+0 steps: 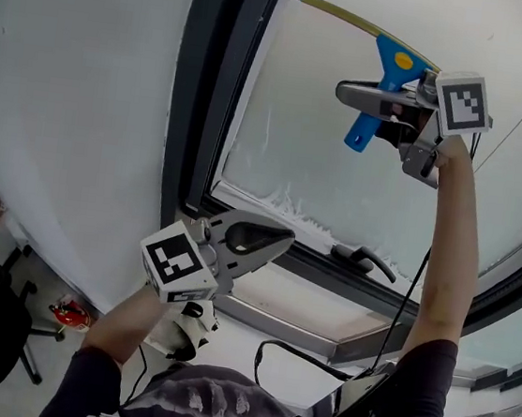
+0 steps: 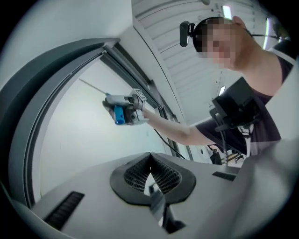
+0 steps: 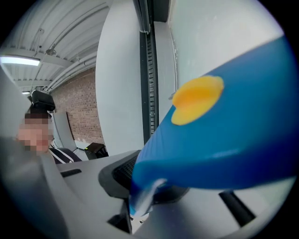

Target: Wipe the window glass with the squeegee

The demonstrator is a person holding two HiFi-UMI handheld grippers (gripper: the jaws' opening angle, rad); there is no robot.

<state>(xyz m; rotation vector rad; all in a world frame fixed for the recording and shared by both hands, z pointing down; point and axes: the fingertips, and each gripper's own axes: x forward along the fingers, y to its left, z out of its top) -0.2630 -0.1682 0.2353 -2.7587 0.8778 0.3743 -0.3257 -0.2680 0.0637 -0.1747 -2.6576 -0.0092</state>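
Nearest you, your left gripper (image 1: 274,240) sits low by the frame (image 1: 208,102), its jaws closed on nothing. Your right gripper (image 1: 375,111) clamps the blue handle of the squeegee (image 1: 395,64), whose blade lies high against the glass (image 1: 315,153). The step in hand appears to be setting up a stroke. Next, press the blade flat and draw it down toward the suds (image 1: 285,201).

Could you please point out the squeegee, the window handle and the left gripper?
squeegee (image 1: 386,75), head view, blue handle
window handle (image 1: 368,259), head view, dark lever
left gripper (image 1: 286,238), head view, between its closed tips
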